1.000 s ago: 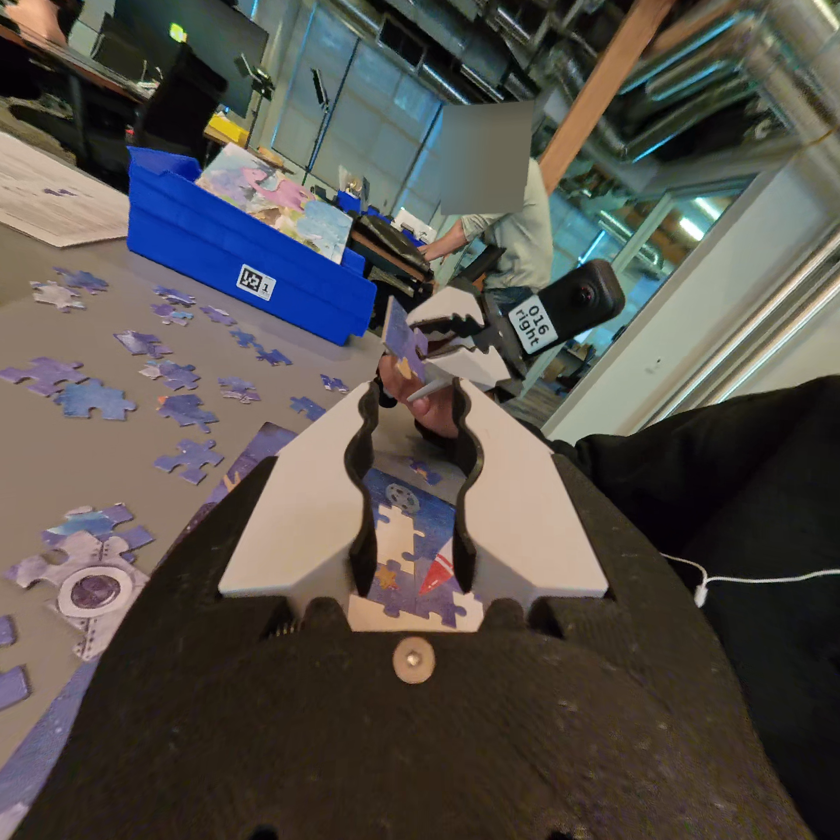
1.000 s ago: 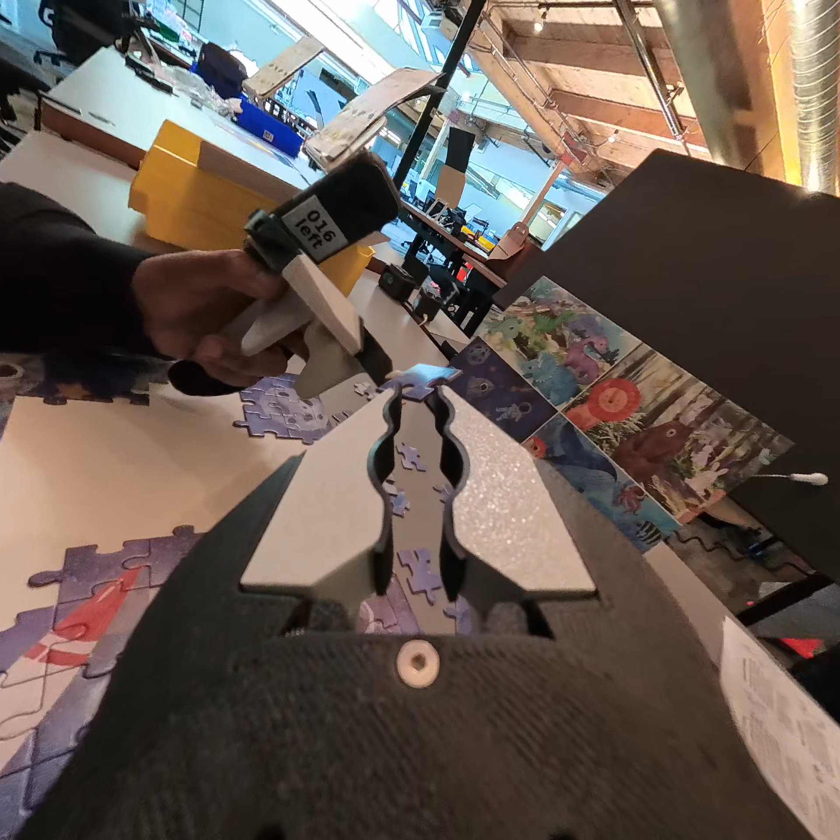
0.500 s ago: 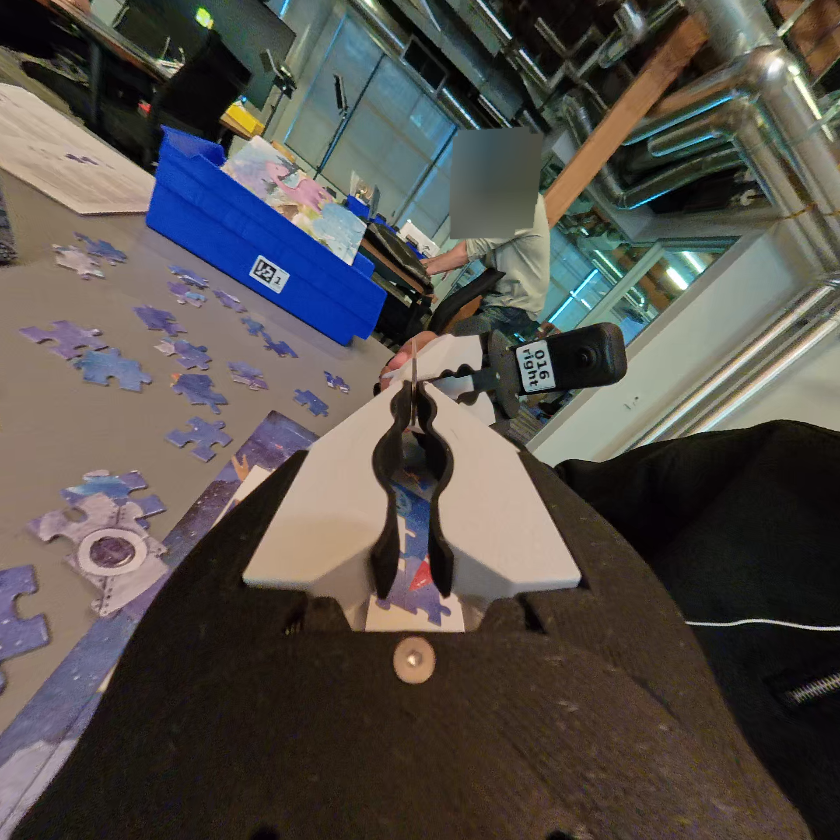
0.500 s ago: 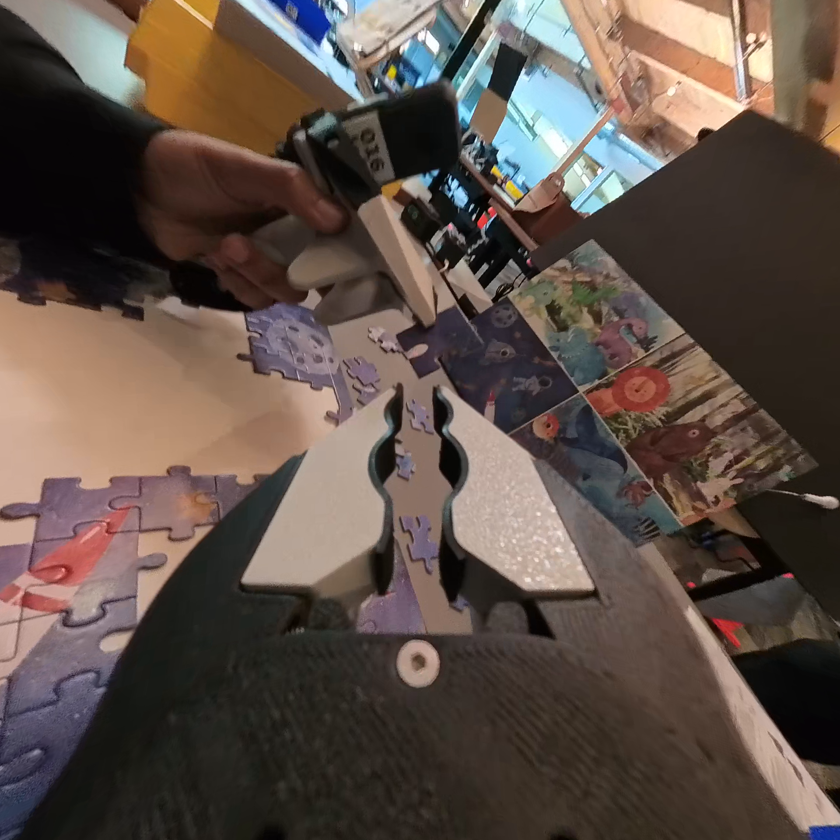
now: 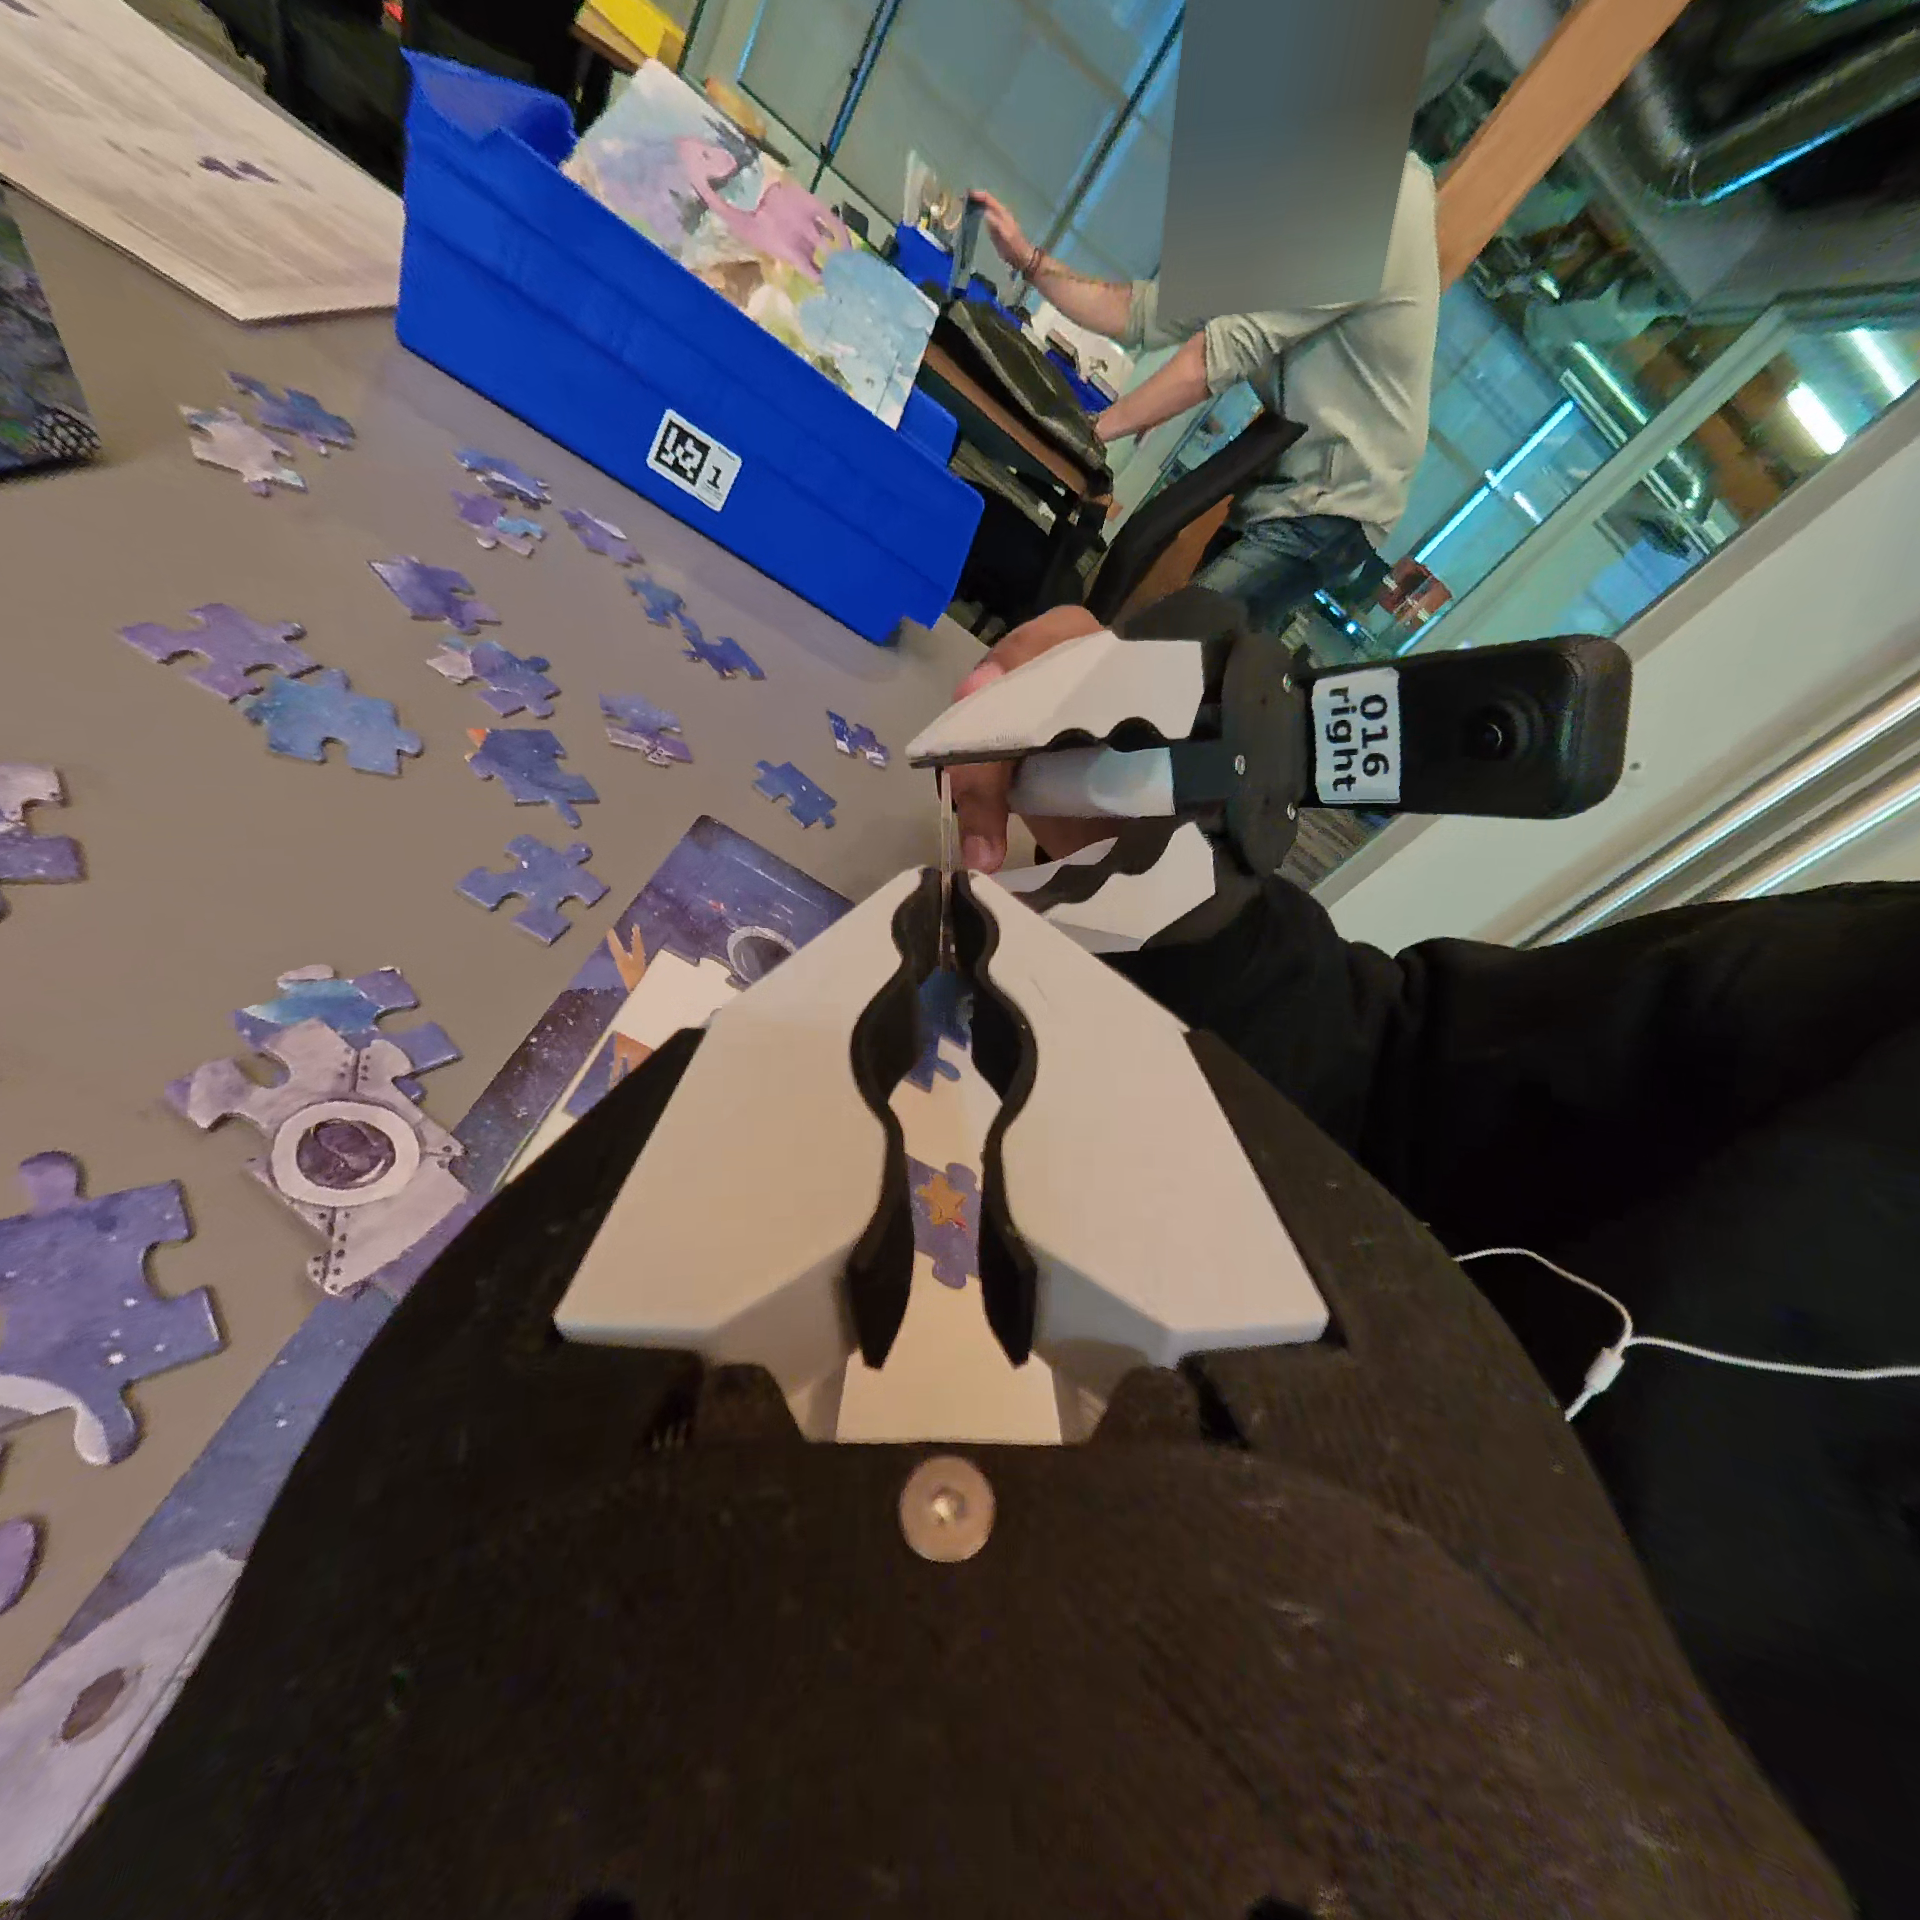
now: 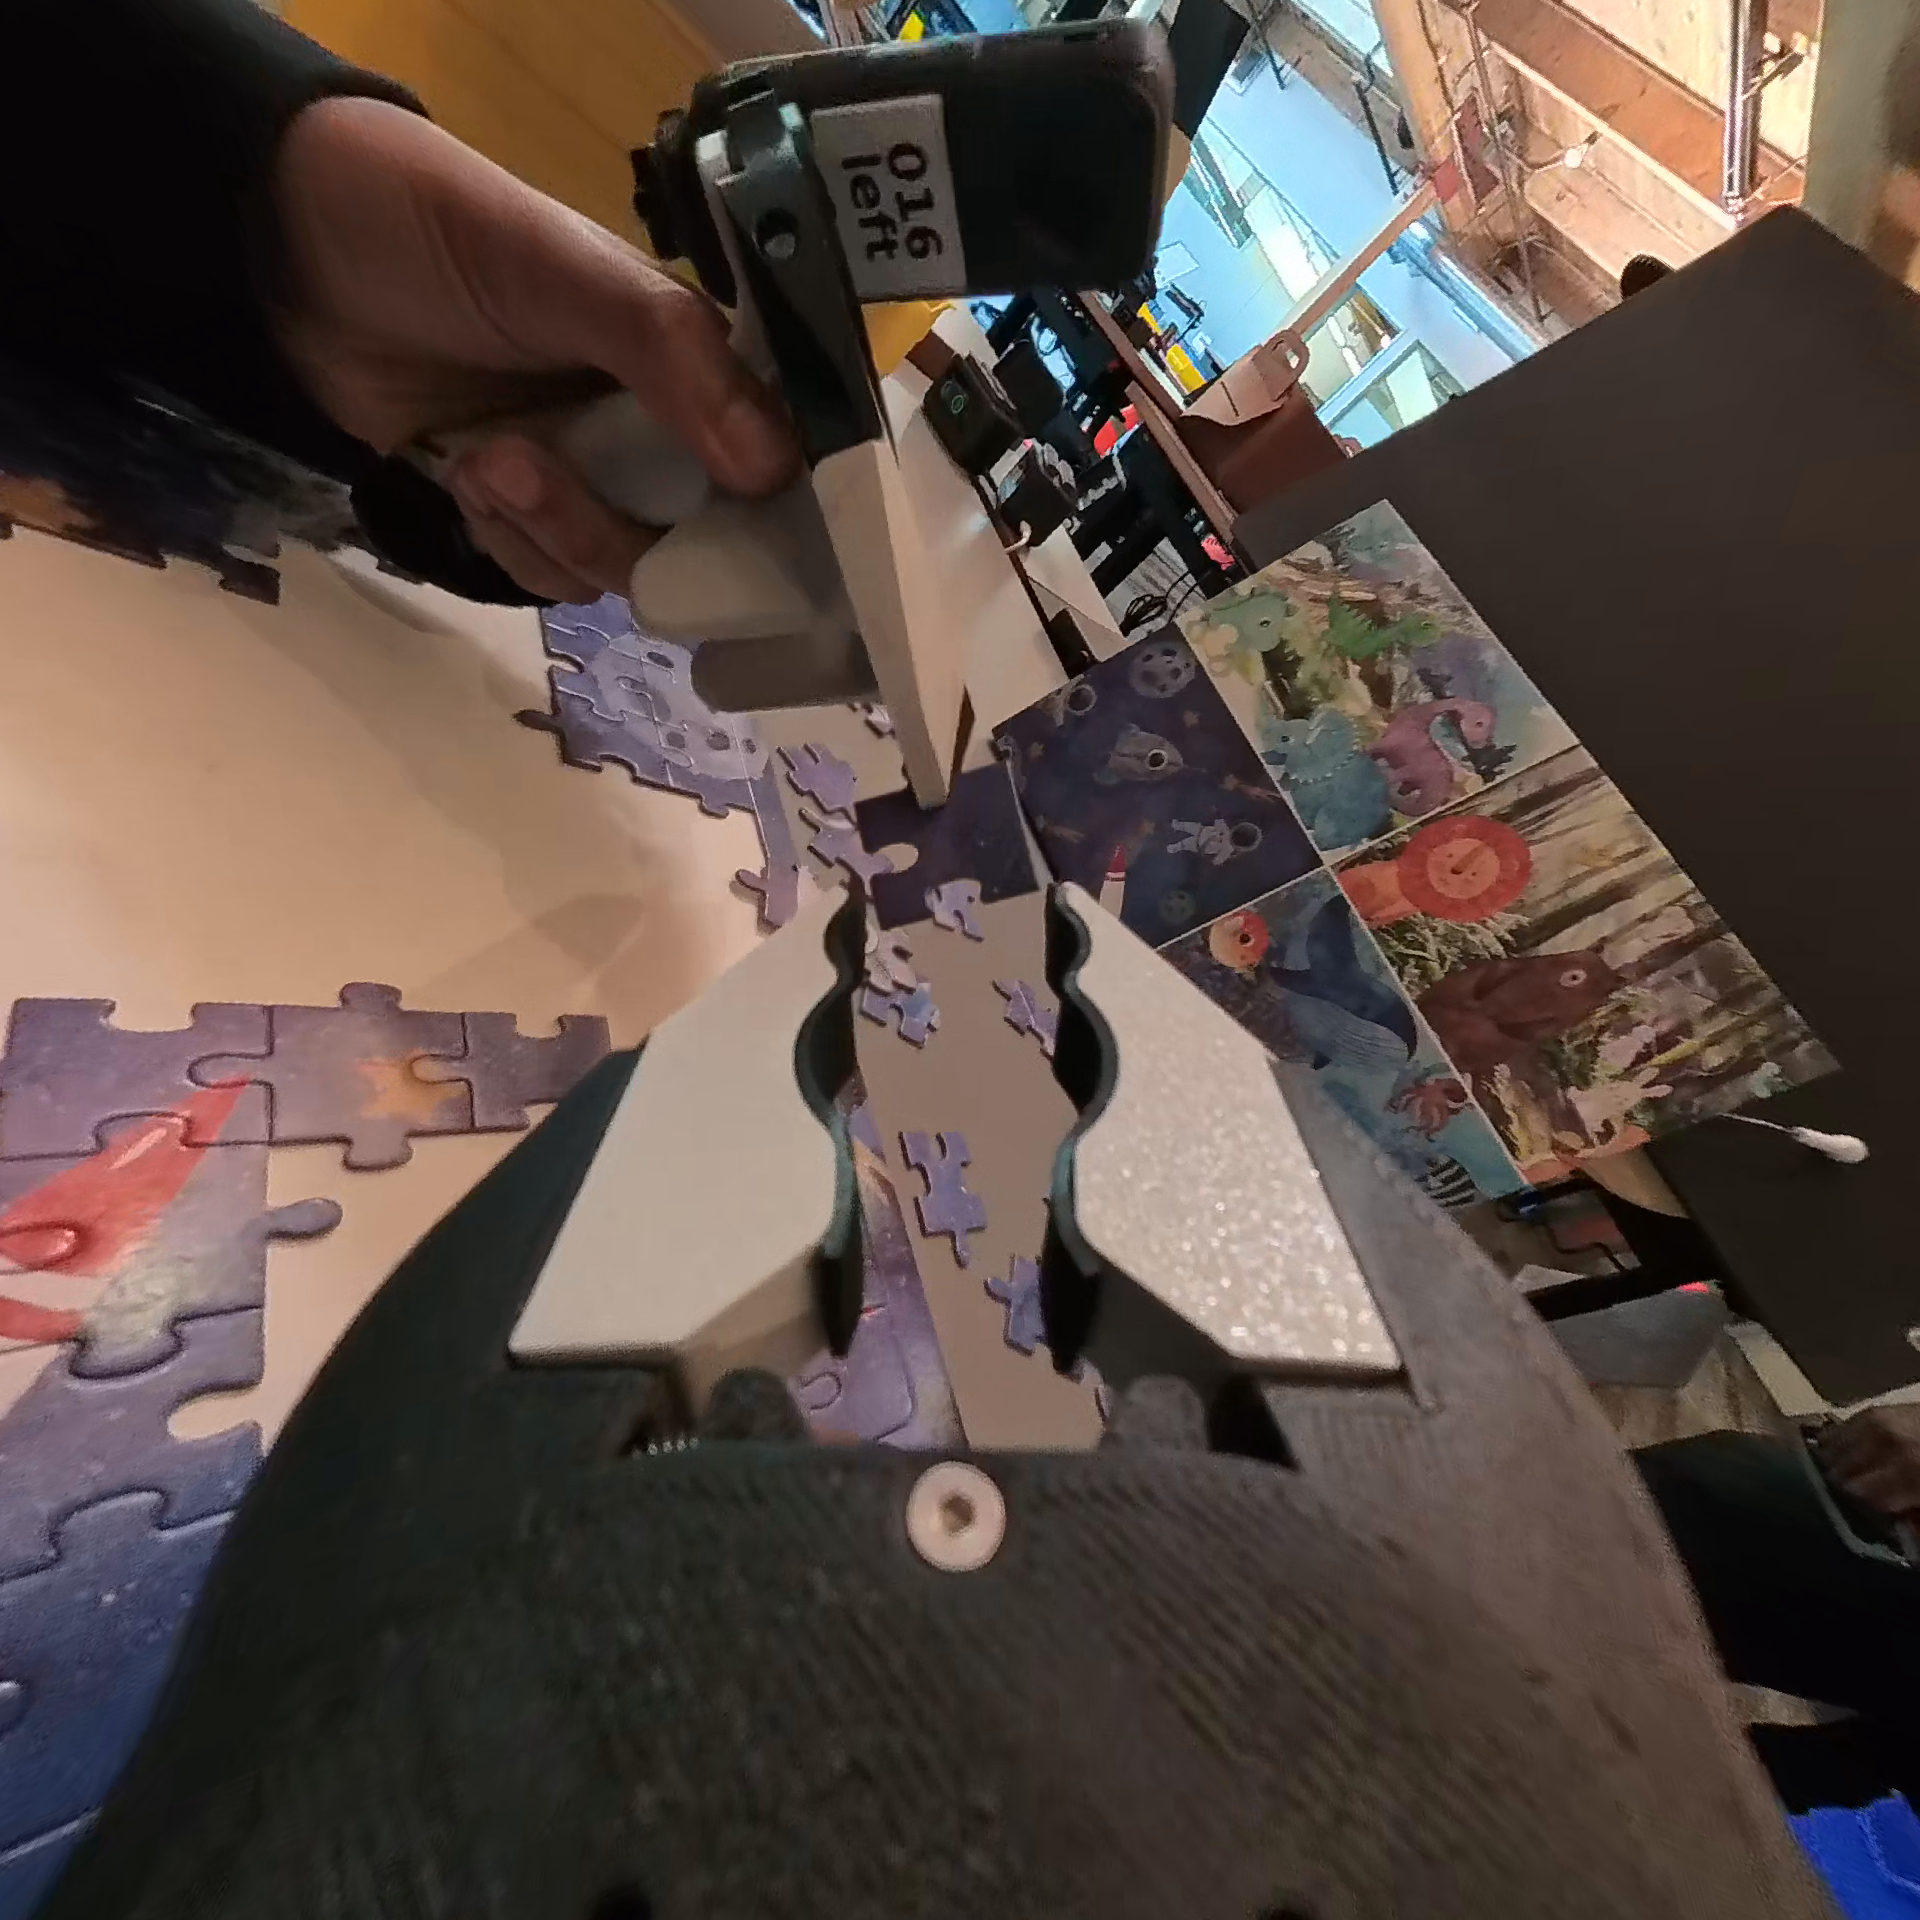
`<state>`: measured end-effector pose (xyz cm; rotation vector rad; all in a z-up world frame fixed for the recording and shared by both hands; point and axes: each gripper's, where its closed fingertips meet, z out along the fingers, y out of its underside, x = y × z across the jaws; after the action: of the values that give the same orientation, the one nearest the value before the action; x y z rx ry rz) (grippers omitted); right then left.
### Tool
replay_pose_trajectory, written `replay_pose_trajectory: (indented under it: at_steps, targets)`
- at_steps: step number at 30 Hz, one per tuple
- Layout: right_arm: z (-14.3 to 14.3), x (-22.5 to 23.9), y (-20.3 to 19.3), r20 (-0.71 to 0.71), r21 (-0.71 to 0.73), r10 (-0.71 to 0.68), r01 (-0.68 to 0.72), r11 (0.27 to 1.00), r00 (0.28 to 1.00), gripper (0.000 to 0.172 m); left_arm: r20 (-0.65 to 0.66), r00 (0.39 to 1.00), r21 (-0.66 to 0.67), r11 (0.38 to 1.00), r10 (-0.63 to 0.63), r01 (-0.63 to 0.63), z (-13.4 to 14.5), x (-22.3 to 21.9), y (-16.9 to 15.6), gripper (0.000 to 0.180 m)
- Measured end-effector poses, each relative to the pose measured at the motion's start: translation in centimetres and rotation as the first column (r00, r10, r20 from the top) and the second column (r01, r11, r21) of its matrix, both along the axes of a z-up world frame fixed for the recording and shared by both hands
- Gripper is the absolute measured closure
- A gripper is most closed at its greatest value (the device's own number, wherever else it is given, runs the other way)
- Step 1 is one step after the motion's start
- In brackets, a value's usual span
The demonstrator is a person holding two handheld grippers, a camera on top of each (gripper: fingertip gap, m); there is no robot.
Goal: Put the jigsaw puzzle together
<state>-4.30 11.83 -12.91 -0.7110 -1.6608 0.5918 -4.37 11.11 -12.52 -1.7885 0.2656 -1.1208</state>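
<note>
1. A dark blue cardboard jigsaw piece, seen edge-on, is pinched in the left tongs above the grey table.
2. The right tongs stand spread, gripping nothing, just beside that piece.
3. Loose blue pieces lie scattered below.

You have a blue bin at the far side of the grey worktop, with a pastel picture board propped inside it. A pale board lies flat to its left. Beyond the worktop's edge a person in a light shirt sits on a dark chair. On your other side, a printed sheet of four cartoon pictures lies beside a black panel, with a cotton swab near them. Yellow bins stand farther back.
</note>
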Motion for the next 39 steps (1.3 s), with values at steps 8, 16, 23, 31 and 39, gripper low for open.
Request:
replay_pose_trajectory:
  at_steps: [8,16,23,31,39]
  targets:
    - [-0.7,-0.2,-0.1,0.025,0.093,-0.023,0.020,0.995,0.999,0.140,-0.043,0.999,-0.017,1.000,-0.006,0.006,-0.7,0.5,0.0,0.180]
    - [-0.3,0.0,0.2,0.011,0.044,-0.023,0.023,0.999,1.000,0.140,-0.073,0.996,0.011,0.999,0.042,-0.041,-0.4,0.1,0.3,0.165]
    - [0.9,0.6,1.8,-0.030,-0.077,-0.053,0.051,0.996,0.998,0.140,-0.125,0.982,0.065,0.988,0.145,-0.138,0.2,-1.7,0.9,0.146]
    - [0.8,0.8,4.4,-0.013,-0.192,-0.148,0.143,0.971,0.989,0.141,-0.356,0.905,0.129,0.971,0.233,-0.199,-1.0,-3.3,1.4,0.137]
    - [-4.4,1.3,7.7,0.296,-0.403,-0.219,0.330,0.854,0.930,0.140,-0.568,0.805,0.107,0.985,0.174,-0.138,-3.8,-3.7,1.2,0.118]
